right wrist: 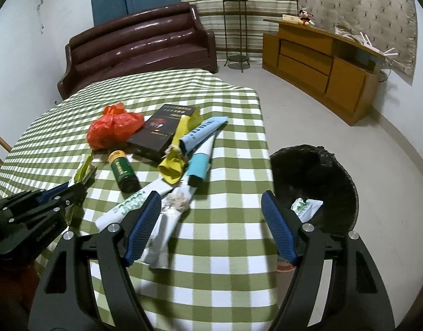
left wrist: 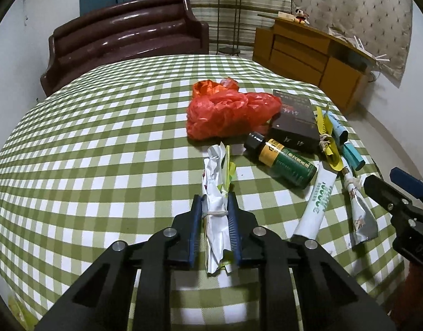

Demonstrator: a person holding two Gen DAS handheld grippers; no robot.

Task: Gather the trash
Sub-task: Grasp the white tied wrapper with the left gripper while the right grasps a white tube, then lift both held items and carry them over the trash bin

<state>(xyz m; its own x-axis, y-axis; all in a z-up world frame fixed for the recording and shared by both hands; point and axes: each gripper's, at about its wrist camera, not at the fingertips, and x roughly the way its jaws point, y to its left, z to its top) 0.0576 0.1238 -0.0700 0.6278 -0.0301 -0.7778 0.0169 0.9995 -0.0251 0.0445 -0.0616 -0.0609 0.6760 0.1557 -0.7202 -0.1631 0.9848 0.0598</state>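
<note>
My left gripper (left wrist: 215,201) is shut on a crumpled white and yellow-green wrapper (left wrist: 215,171) that lies on the green checked tablecloth (left wrist: 101,138). Beyond it sit a red plastic bag (left wrist: 228,113), a green bottle (left wrist: 286,162) on its side, a black box (left wrist: 294,121), a white tube (left wrist: 319,201), a silver wrapper (left wrist: 360,215), a yellow wrapper (left wrist: 330,143) and blue tubes (left wrist: 346,143). My right gripper (right wrist: 211,197) stands open over the table's right edge. The silver wrapper (right wrist: 161,237) lies by its left finger, outside the jaws.
A black-lined bin (right wrist: 338,182) stands on the floor right of the table, with a white and green packet (right wrist: 305,207) inside. A dark brown sofa (right wrist: 139,41) is behind the table. A wooden cabinet (right wrist: 322,66) and a plant stand (right wrist: 235,27) line the far wall.
</note>
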